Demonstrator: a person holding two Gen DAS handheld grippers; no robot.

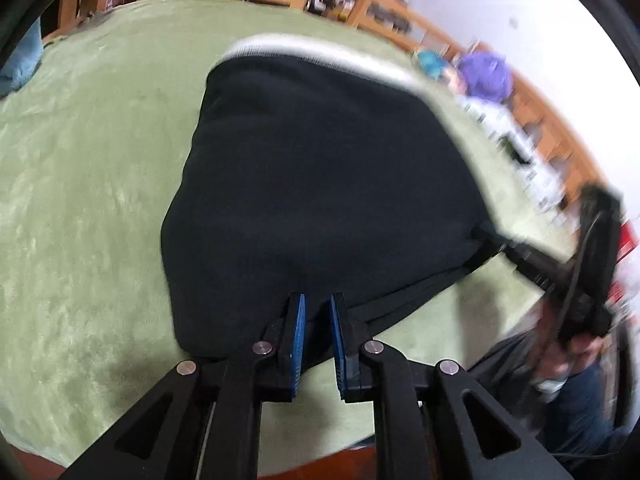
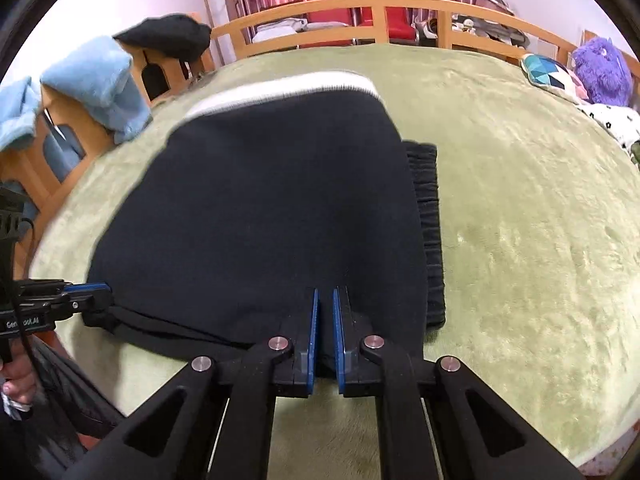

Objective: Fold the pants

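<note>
Right wrist view: black pants (image 2: 256, 208) on a green blanket (image 2: 520, 220), near edge pinched by both the right gripper (image 2: 325, 320) and left gripper (image 1: 317, 324). Mid-fold; next, probably carry that edge toward the white-striped far edge.

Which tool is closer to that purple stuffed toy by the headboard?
Right. The right tool grips the pants on the side toward the purple toy; the left tool grips their far edge, away from it.
</note>
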